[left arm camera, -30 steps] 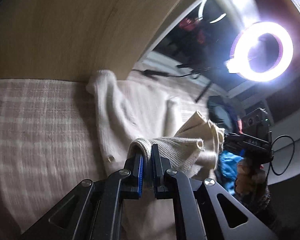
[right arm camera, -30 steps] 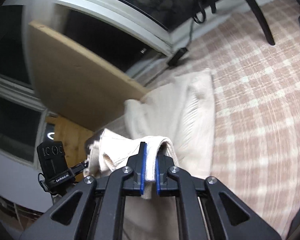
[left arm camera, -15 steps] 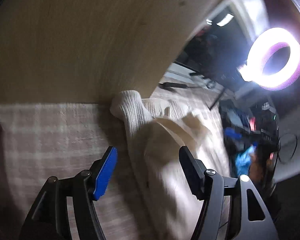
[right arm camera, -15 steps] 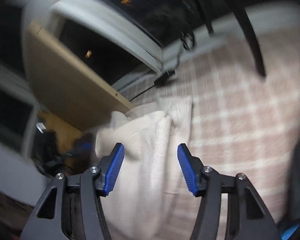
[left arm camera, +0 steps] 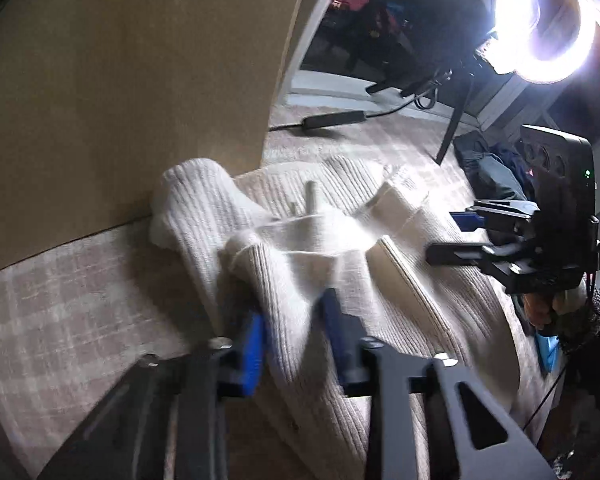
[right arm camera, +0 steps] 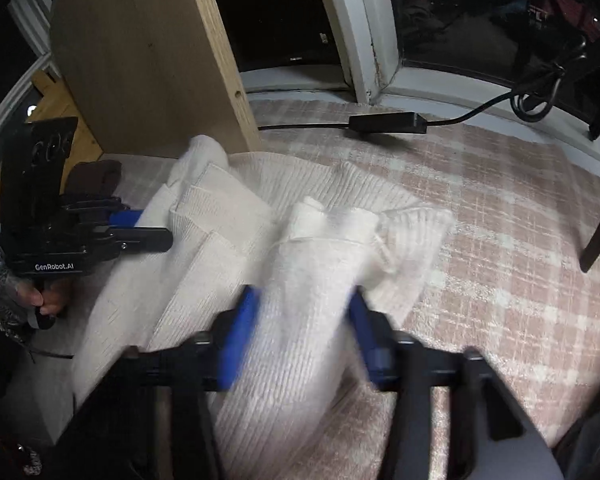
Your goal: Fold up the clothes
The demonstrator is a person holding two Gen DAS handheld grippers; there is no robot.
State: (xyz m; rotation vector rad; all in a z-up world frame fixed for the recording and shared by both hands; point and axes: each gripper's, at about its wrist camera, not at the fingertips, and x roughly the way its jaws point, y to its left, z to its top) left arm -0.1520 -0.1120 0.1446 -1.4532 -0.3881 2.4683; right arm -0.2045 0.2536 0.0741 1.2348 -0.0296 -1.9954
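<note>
Two claws, left [left arm camera: 294, 336] and right [right arm camera: 300, 334], both gape wide astride the cream ribbed knit sweater [right arm camera: 236, 240], bunched on checked carpet just ahead. Soft, light, floppy, likely stretchy; grip doubled hem edges.

The left gripper [left arm camera: 292, 338] sat low in the frame centre, its jaws parted. The right gripper [right arm camera: 298, 338] likewise filled the lower centre, its blue-padded jaws standing apart.

Left gripper [left arm camera: 294, 344] and right gripper [right arm camera: 300, 340]: black bodies, blue pads, silver screws. White "GenRobot.AI" lettering at nine o'clock in the right view.
</note>
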